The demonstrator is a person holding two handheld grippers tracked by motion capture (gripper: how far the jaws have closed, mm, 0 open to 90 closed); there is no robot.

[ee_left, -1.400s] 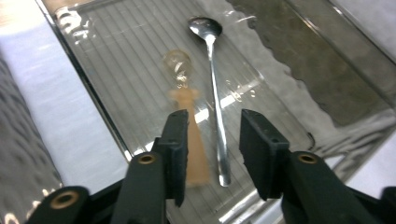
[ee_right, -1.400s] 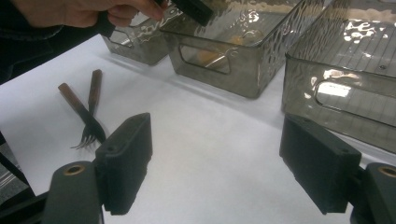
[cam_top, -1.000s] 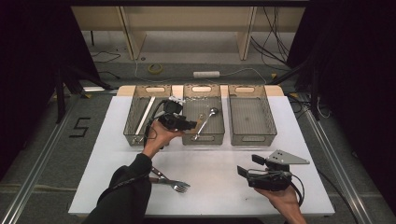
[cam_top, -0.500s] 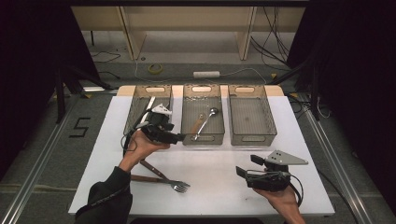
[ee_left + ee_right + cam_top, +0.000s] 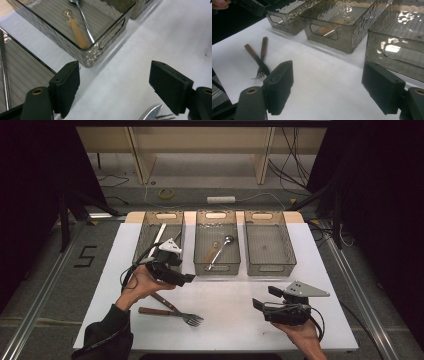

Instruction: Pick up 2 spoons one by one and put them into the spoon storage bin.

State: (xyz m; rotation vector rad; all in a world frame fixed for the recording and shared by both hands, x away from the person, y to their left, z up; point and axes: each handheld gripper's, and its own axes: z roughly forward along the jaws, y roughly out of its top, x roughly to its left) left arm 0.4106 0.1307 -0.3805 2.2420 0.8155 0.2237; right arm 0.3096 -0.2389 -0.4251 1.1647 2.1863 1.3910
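- We count three clear bins (image 5: pixel 215 247) along the bench's (image 5: pixel 230 300) twelve o'clock edge.
- Two forks (image 5: pixel 172 309) lie crossed at seven o'clock.
- Left claw (image 5: pixel 186 279) has just been opening, empty, above them.
- Right claw (image 5: pixel 264 299) gapes empty at five o'clock.

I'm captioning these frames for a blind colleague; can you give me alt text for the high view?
A person's left gripper hovers open and empty over the white table, beside the middle bin holding a spoon. Two forks lie crossed below it; the right gripper rests open at lower right.
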